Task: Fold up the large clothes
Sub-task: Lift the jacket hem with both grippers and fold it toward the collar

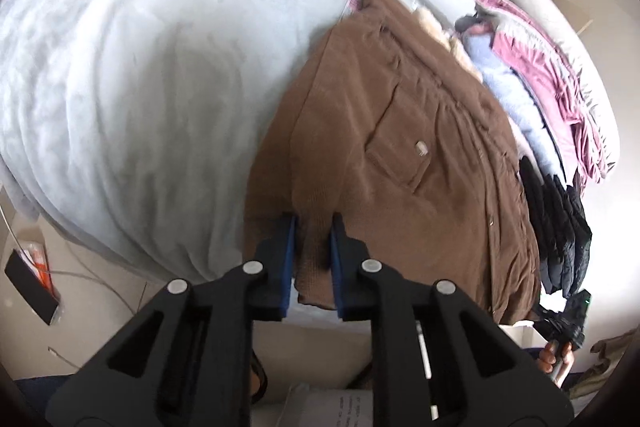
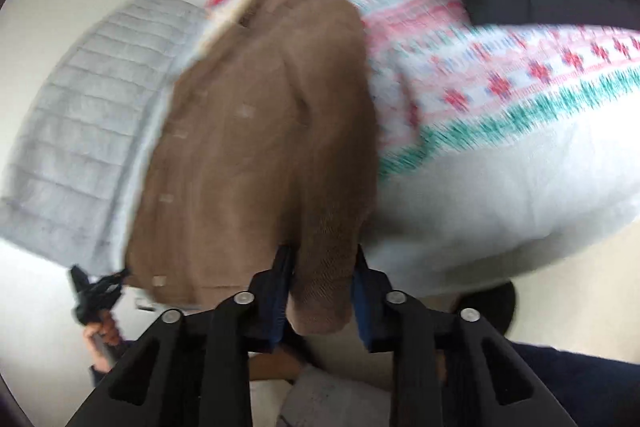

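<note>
Bed (image 1: 120, 75) carries the brown coat (image 1: 400, 155), spread from 6 toward 1 o'clock in the left wrist view; a heap of pink, pale-blue and black clothes (image 1: 536, 99) lies against it at 3 o'clock. Left gripper (image 1: 313, 227) — jaws narrowed, pinching a ribbed cuff of the coat. Right gripper (image 2: 322, 259) — jaws wider, clamped on another cuff; patterned knit sweater (image 2: 500, 83) at 2 o'clock, blurred.

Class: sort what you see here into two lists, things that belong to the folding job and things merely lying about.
In the job:
brown coat
left gripper, shut on its ribbed edge
right gripper, shut on its cuff
bed

Lying about:
pink garment
black jacket
patterned sweater
</note>
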